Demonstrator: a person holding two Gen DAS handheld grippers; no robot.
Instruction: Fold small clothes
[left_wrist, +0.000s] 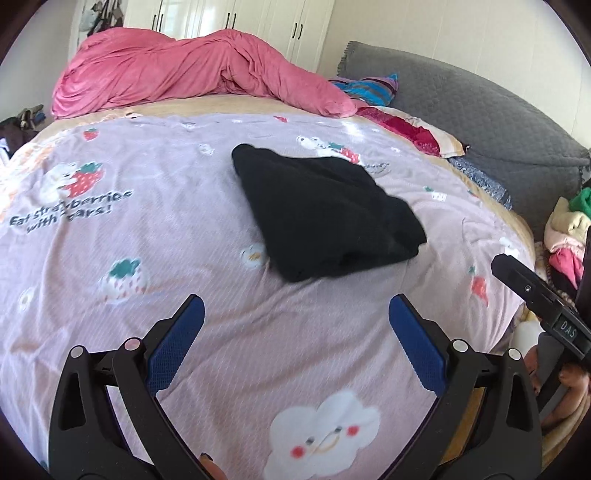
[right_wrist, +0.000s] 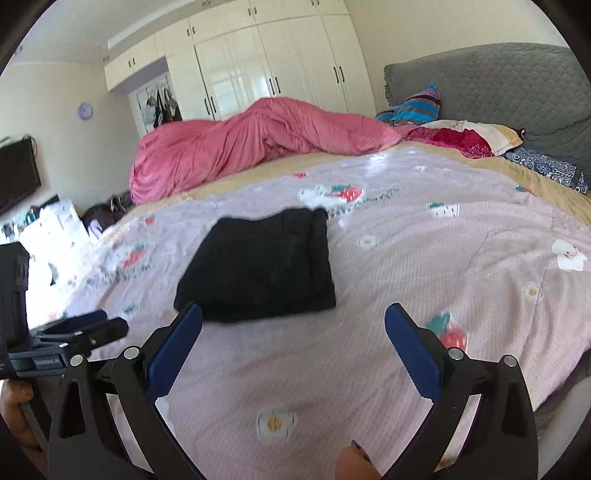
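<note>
A black garment (left_wrist: 325, 214) lies folded into a compact rectangle on the pale purple printed sheet (left_wrist: 147, 229) of the bed. My left gripper (left_wrist: 295, 314) hangs open a little in front of it, nothing between its blue pads. In the right wrist view the same black garment (right_wrist: 258, 266) lies just beyond my right gripper (right_wrist: 293, 319), which is also wide open and holds nothing. The left pad (right_wrist: 177, 343) of that gripper sits close to the garment's near edge without touching it. The right gripper's body (left_wrist: 535, 299) shows at the right edge of the left wrist view.
A crumpled pink duvet (left_wrist: 192, 70) lies across the far side of the bed. Pillows (left_wrist: 406, 129) and a grey padded headboard (left_wrist: 480, 110) are at the right. A pile of loose clothes (left_wrist: 565, 236) sits past the bed's right edge. White wardrobes (right_wrist: 266, 62) line the back wall.
</note>
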